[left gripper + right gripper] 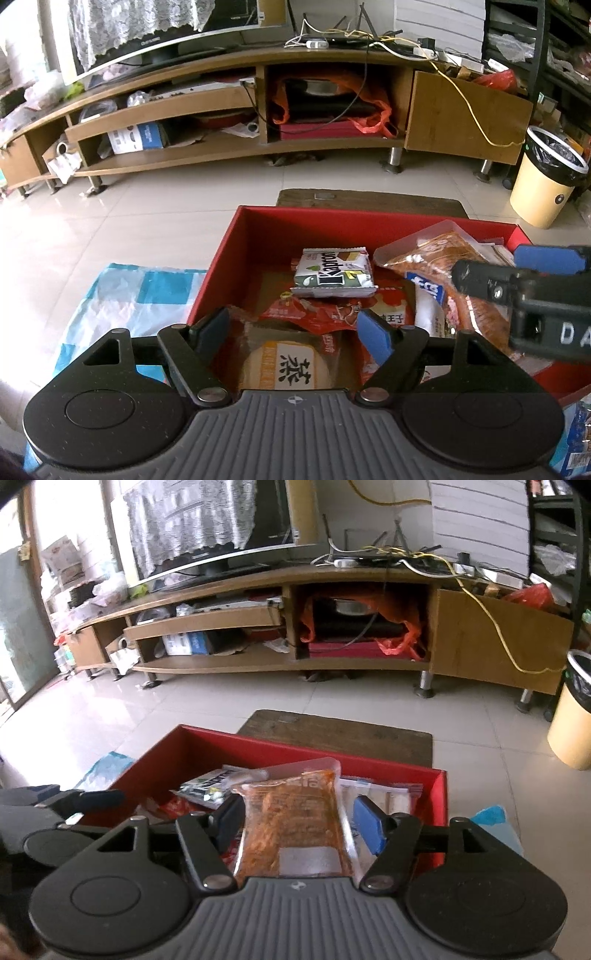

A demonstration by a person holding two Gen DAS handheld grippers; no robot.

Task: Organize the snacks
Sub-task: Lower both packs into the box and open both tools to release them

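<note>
Left wrist view: many snacks already in red box [243,258]. Left claw [295,332] loose over round cake pack [284,365], right claw [301,823] loose around orange pack [295,812]. Maybe nearly done

Snack-crowded red box [236,258], open above

Snack packets [334,273] inside the box [258,236], TV stand [229,147] behind, bin [543,184] far right.
</note>
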